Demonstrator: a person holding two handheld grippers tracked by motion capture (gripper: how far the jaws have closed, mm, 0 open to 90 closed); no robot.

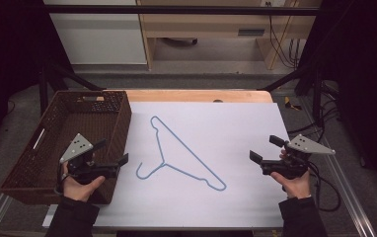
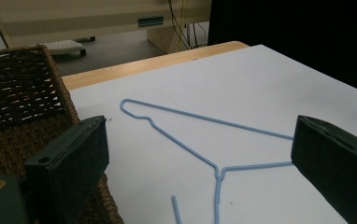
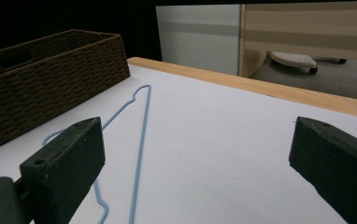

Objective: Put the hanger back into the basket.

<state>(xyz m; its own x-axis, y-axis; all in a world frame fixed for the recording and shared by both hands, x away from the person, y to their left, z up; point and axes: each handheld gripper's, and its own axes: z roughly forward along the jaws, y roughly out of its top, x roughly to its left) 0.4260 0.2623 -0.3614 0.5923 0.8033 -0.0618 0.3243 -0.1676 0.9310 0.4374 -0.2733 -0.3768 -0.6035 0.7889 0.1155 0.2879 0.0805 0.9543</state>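
In the left gripper view, the far shoulder of the blue wire hanger point(image 2: 214, 154) is cut off by the right-hand jaw. The hanger is seen lying flat on the white sheet point(image 1: 236, 128), between the left gripper point(image 1: 112, 153) and the right gripper point(image 1: 264, 149). Both are held wide apart, empty. The wicker basket point(image 1: 53, 128) is seen just beside the left gripper.

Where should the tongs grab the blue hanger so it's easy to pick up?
Probably the short neck of the blue hanger, where hook and both arms meet. The hanger lies flat on the white sheet, so come from above, pinching across the wire. The open left tongs are nearest.
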